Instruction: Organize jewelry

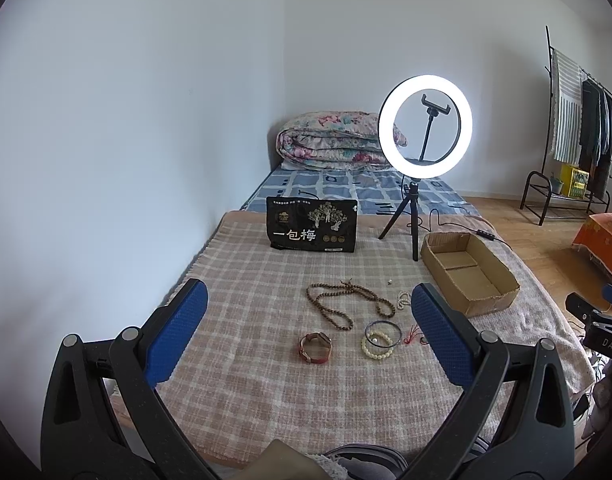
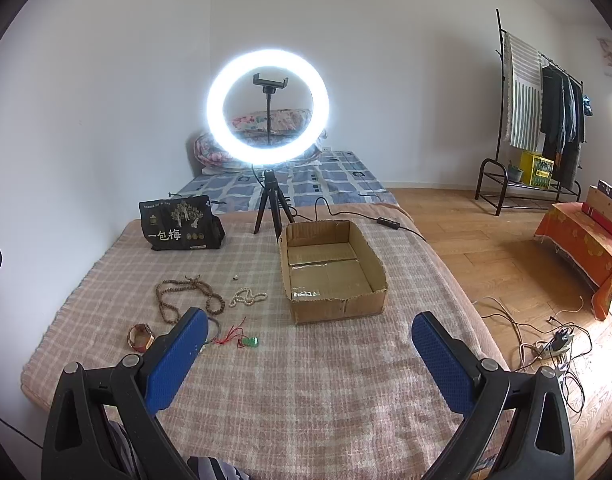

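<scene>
both grippers hover above a bed covered with a pink-and-cream checked blanket [image 1: 245, 280], and neither touches anything. the left gripper [image 1: 309, 334], black-framed with blue textured pads, has its jaws spread wide and released; between them, in its wrist view, lies most of the jewelry. the right gripper [image 2: 309, 360], of the same build, is likewise spread wide and holds nothing.

the jewelry is scattered on the blanket, left of a shallow open brown cardboard box [image 2: 332, 270] whose floor is bare. a long string of brown wooden beads [image 1: 346, 300] lies in loose loops farthest back. just beside it, toward the box, sits a small heap of cream-white beads [image 2: 247, 297], and a tiny single pale bead [image 2: 235, 278] lies apart behind them. nearer the camera rests a chunky reddish-brown bracelet of flat wooden segments [image 1: 314, 347]. beside it a thin dark bangle [image 1: 382, 334] overlaps a cream beaded bracelet [image 1: 380, 347]. a red cord with a small green pendant [image 2: 250, 342] lies just beside those, partly hidden behind the left pad in the right wrist view.

at the back of the blanket stands a black snack bag with white chinese characters [image 1: 312, 229], upright. next to it a lit white ring light on a small black tripod [image 1: 425, 127] stands just behind the box, its cable trailing off the bed. a folded floral quilt [image 1: 330, 140] lies against the far wall.
</scene>
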### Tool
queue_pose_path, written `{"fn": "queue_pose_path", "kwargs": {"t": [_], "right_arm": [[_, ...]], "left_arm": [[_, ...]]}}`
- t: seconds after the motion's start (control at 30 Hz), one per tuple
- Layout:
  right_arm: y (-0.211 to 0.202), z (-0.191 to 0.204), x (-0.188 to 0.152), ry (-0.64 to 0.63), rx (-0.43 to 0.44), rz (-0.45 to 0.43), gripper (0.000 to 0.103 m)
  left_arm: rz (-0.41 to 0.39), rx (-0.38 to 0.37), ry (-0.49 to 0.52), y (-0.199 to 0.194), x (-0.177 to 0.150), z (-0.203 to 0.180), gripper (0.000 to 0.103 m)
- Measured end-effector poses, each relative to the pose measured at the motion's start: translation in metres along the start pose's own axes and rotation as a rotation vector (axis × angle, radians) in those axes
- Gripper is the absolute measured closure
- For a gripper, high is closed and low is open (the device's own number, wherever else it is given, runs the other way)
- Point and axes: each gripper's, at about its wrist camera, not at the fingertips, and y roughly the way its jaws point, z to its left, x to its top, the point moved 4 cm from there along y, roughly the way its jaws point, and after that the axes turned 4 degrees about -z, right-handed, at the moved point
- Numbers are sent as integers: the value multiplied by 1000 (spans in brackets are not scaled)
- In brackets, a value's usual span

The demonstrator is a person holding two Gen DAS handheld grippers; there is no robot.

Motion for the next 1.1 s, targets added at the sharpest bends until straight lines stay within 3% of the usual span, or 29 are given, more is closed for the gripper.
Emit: {"fn": "queue_pose_path", "kwargs": {"t": [1.1], "right_arm": [[1, 1, -5, -4, -5, 22, 0]], "left_arm": [[-7, 0, 0, -5, -2, -1, 0]]}}
